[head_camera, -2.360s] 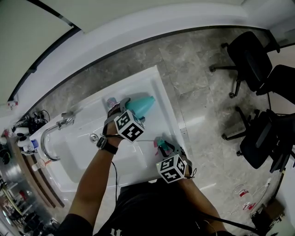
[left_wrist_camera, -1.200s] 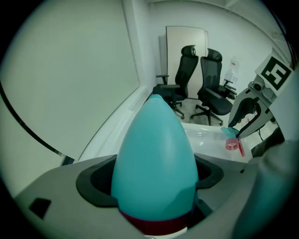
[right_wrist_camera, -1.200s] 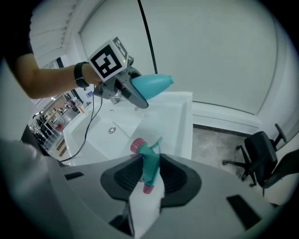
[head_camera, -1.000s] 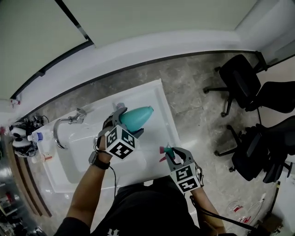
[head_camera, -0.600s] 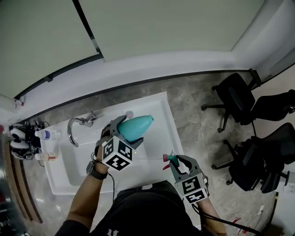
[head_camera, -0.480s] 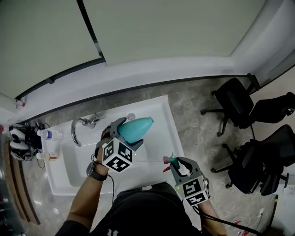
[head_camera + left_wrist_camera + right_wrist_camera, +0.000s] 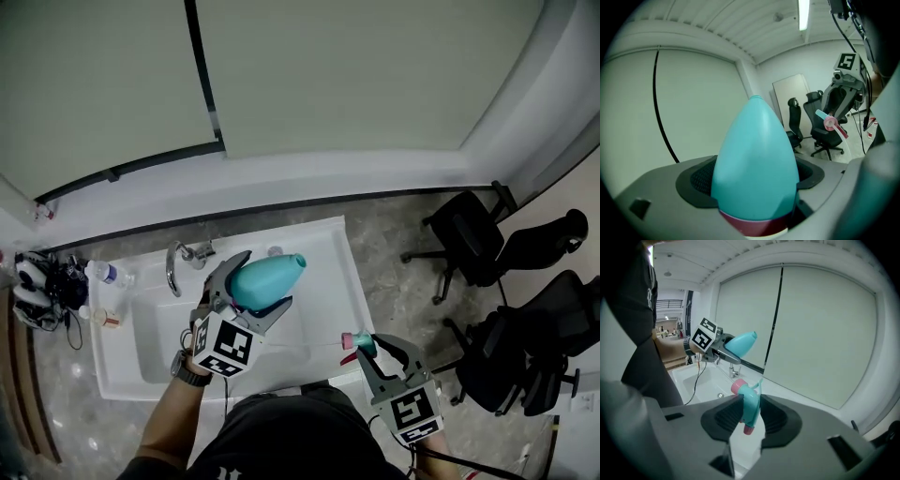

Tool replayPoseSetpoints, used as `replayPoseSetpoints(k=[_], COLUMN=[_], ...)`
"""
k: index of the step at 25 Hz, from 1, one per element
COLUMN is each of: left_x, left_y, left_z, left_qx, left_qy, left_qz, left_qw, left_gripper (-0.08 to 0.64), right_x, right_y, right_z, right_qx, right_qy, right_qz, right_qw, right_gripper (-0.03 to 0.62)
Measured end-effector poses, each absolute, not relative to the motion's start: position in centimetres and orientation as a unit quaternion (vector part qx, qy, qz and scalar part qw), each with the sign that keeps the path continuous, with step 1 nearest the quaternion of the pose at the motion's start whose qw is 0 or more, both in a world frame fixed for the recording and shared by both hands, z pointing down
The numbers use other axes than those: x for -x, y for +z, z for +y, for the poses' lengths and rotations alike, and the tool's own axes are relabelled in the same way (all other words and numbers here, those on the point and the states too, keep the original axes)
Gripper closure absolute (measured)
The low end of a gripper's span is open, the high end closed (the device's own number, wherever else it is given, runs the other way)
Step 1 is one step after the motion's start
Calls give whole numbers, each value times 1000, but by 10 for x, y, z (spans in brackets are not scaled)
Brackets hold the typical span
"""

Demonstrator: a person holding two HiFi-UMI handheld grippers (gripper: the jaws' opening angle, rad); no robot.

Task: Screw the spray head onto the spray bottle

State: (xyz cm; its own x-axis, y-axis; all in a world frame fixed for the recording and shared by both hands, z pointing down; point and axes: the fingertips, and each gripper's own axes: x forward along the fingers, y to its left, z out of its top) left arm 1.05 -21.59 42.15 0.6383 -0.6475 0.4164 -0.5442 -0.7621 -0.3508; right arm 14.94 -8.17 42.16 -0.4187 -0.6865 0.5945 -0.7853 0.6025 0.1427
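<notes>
The left gripper (image 7: 251, 292) is clamped on the teal spray bottle (image 7: 757, 159). Its pads press the wide body just ahead of a dark pink band, and the bottle's tapered end points away from the gripper, up and forward. Well off to its right, the right gripper (image 7: 750, 417) holds the teal spray head (image 7: 751, 404) between narrowly set jaws. The pink nozzle sticks out past the pads, and a thin clear tube (image 7: 841, 136) trails from the head. Bottle and head are apart. Beneath both grippers lies a white sink (image 7: 141, 370), with its faucet (image 7: 178, 267) just beyond the left gripper.
</notes>
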Motion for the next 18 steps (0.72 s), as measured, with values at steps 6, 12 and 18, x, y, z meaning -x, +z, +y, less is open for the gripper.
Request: replayPoseSetpoints(k=[6, 12, 18], left_x=[11, 27, 35], left_y=[408, 401, 394], left_z=[-189, -167, -153], left_qx=[914, 921, 924], left_qy=[-194, -152, -130], left_qz=[348, 351, 352], left_qw=[78, 70, 77], left_gripper=[115, 115, 115], right_x=[-140, -138, -136], right_y=[358, 311, 283], right_z=[-75, -82, -91], right_qx=[-424, -448, -454], right_qy=[-15, -40, -71], right_qz=[-858, -857, -853], right_qw=[289, 250, 249], right_gripper=[477, 477, 477])
